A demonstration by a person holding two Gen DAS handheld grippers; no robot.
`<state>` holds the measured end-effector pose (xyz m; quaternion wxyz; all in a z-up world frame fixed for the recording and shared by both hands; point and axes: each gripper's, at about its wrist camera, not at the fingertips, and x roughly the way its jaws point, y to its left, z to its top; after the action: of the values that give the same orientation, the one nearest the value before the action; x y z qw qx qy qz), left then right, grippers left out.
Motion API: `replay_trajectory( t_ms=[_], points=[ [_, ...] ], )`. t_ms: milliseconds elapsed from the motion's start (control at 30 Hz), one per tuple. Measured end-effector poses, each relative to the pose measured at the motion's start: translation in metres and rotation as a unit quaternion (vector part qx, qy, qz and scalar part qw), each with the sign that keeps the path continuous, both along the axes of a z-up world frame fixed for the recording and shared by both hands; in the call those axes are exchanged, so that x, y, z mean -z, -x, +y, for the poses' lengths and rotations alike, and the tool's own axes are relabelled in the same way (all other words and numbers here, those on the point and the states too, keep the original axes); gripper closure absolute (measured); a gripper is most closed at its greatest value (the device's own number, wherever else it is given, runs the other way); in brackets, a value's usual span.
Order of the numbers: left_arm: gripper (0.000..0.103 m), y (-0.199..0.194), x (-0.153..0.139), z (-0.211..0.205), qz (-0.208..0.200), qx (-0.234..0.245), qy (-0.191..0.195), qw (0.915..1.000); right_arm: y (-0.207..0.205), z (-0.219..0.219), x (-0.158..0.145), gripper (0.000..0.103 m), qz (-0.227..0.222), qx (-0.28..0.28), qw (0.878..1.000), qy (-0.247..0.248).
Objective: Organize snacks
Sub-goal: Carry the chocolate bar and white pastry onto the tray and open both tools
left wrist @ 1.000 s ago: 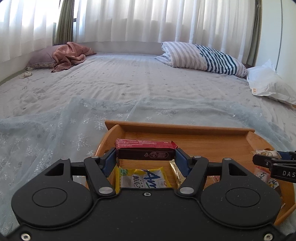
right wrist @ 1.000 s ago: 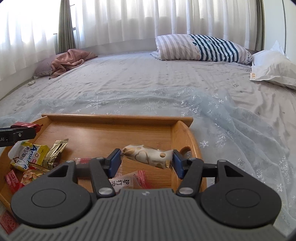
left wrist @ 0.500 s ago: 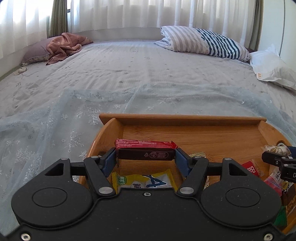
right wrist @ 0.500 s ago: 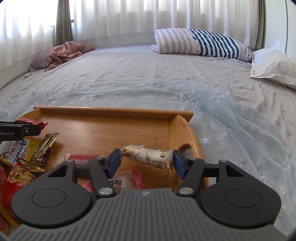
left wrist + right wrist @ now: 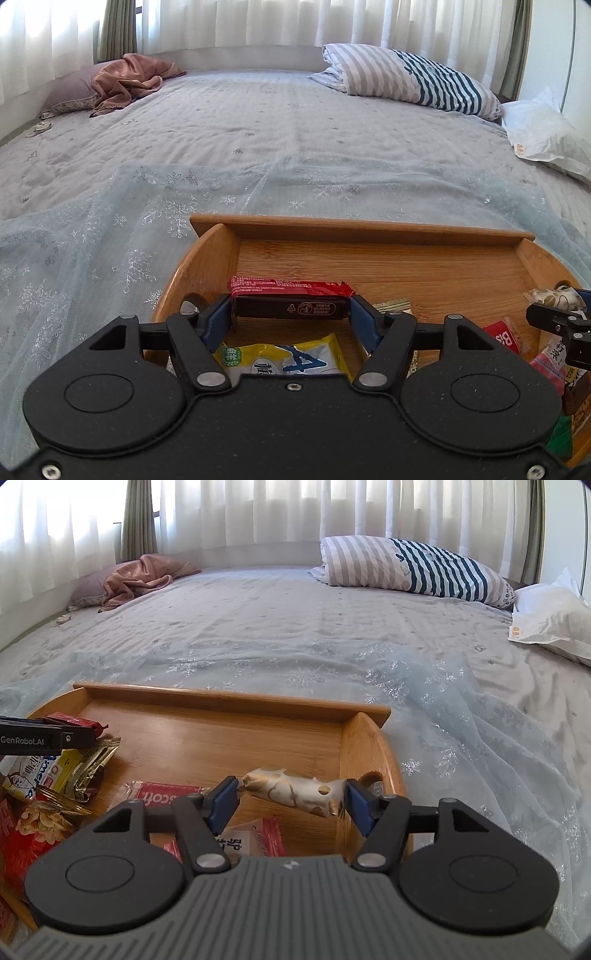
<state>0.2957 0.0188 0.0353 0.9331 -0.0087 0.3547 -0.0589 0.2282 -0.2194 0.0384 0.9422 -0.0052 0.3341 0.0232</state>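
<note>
A wooden tray [image 5: 369,258] [image 5: 229,734] lies on the bed and holds several snack packets. My left gripper [image 5: 291,314] is shut on a red and black snack bar [image 5: 291,301], held above the tray's left part over a yellow and blue packet [image 5: 284,356]. My right gripper [image 5: 290,797] is shut on a white and gold wrapped snack [image 5: 291,790], held above the tray's right end. The right gripper shows at the right edge of the left wrist view [image 5: 557,317]. The left gripper shows at the left edge of the right wrist view [image 5: 48,736].
A red Biscoff packet [image 5: 162,792], a gold packet [image 5: 90,764] and other packets lie in the tray. A sheer snowflake cloth [image 5: 92,240] covers the bed under it. A striped pillow [image 5: 410,79], a pink blanket [image 5: 125,81] and a white bag [image 5: 546,140] lie far back.
Both grippers have moved forward and lower over the tray with their snacks still held. The tray looks nearer in both views.
</note>
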Motion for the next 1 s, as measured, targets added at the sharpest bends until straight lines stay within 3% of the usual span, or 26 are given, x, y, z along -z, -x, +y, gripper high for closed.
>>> replay_trajectory(
  t_ms=[467,633,1000],
  points=[
    [0.037,0.001,-0.001,0.0,-0.003,-0.003,0.001,1.0,0.003,0.007,-0.009,0.011,-0.014,-0.013,1.0,0.022],
    [0.036,0.004,-0.002,0.0,-0.003,-0.006,0.003,1.0,0.012,0.012,-0.013,0.0,-0.026,-0.014,0.999,0.032],
    [0.027,0.015,-0.009,0.004,-0.008,-0.023,-0.007,0.9997,0.023,0.008,-0.024,0.0,-0.04,-0.001,0.999,0.03]
  ],
)
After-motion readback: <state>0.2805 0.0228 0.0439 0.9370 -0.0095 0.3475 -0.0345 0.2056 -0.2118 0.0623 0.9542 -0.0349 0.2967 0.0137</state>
